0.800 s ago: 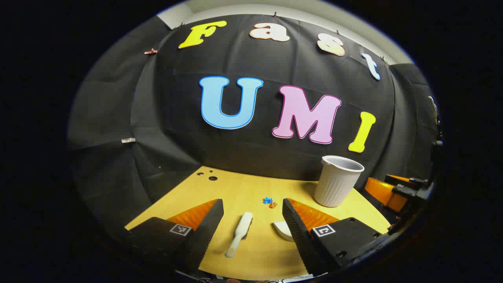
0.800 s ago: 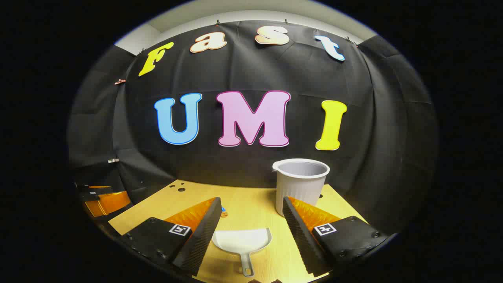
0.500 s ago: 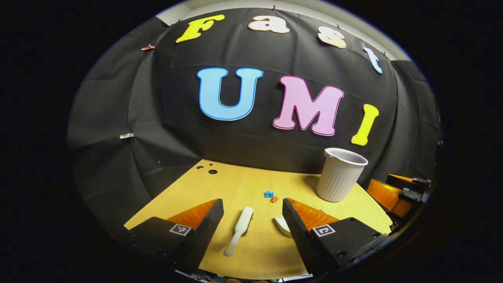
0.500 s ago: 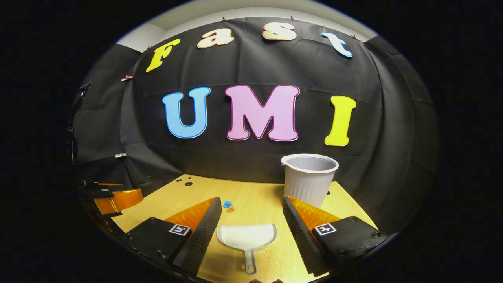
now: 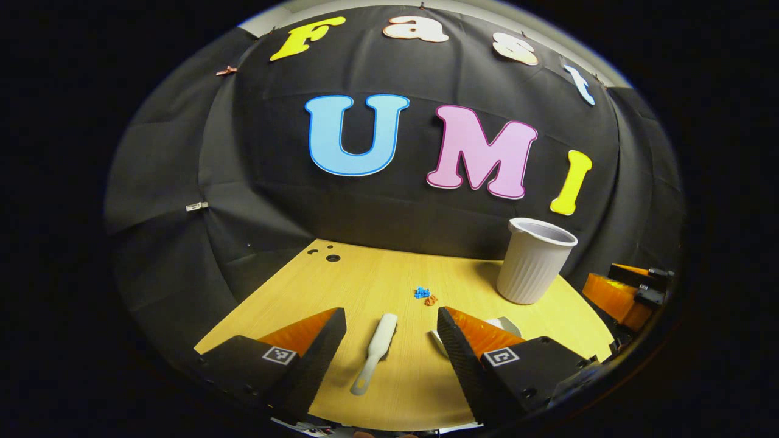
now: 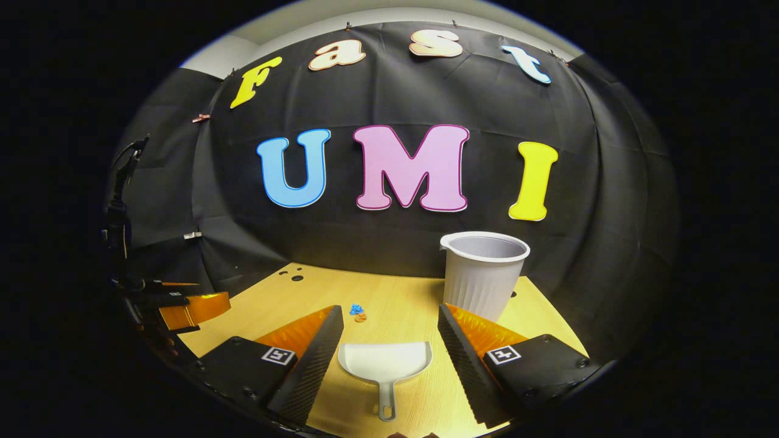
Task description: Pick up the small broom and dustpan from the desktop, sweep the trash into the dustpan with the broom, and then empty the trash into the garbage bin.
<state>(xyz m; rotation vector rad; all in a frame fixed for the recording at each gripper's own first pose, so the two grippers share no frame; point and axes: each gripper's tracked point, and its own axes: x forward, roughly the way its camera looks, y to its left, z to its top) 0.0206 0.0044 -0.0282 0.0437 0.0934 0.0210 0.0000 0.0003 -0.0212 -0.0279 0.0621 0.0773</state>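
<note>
The small white broom (image 5: pixel 376 351) lies flat on the wooden desktop (image 5: pixel 365 286), between the spread fingers of my left gripper (image 5: pixel 391 331), which is open and holds nothing. The white dustpan (image 6: pixel 385 365) lies with its handle towards me between the fingers of my right gripper (image 6: pixel 391 328), also open. Blue and orange trash scraps (image 5: pixel 426 296) sit mid-table, beyond the broom; the trash scraps (image 6: pixel 358 312) lie left of the dustpan. The white ribbed garbage bin (image 6: pixel 484 275) stands at the back right. A corner of the dustpan (image 5: pixel 505 325) peeks behind my left gripper's right finger.
The other gripper (image 5: pixel 627 289) shows at the right edge of the left gripper view, and the left one (image 6: pixel 182 304) at the left edge of the right gripper view. Small dark holes (image 5: pixel 328 255) mark the desktop's far left corner. Black cloth backs the desk.
Both grippers have moved forward over the desk; the broom, dustpan and bin sit a little higher in their views. Both stay open.
</note>
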